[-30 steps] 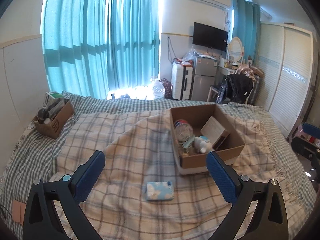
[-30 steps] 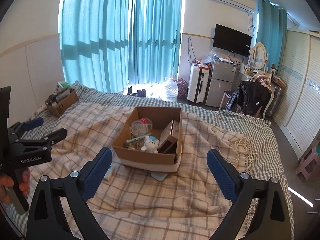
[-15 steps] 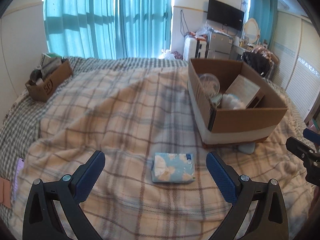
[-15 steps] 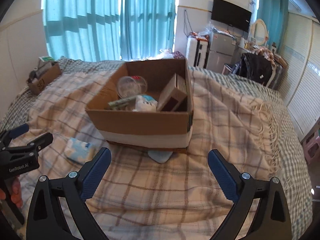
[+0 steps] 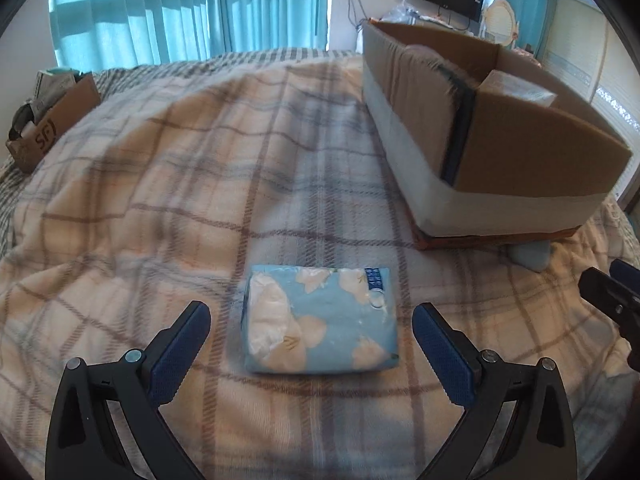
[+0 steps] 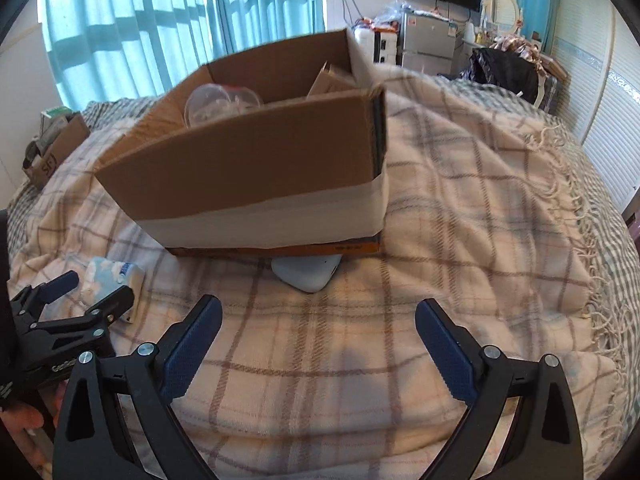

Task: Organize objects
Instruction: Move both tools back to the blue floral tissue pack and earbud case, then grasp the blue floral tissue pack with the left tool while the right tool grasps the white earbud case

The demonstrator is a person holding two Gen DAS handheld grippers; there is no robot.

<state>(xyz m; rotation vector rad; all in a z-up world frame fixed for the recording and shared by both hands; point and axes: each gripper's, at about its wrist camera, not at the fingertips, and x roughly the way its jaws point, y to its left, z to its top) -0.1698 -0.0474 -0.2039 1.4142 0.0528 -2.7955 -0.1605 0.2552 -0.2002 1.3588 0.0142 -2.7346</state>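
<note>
My left gripper (image 5: 311,334), a black two-finger frame with blue ribbed pads (image 5: 181,350), is held low, fingers pointing forward and slightly down. Its jaws stand wide apart and grip nothing; neither pad is in contact with anything. In the right wrist view the same tool (image 6: 82,292) shows at the left edge, fingers spread, with my bare left hand (image 6: 22,420) wrapped around its handle.

My right gripper (image 6: 318,338), of identical black frame and blue ribbed pads (image 6: 442,354), is likewise low and level, jaws spread wide, both pads bare. Its fingertips appear at the right edge of the left wrist view (image 5: 610,286).
</note>
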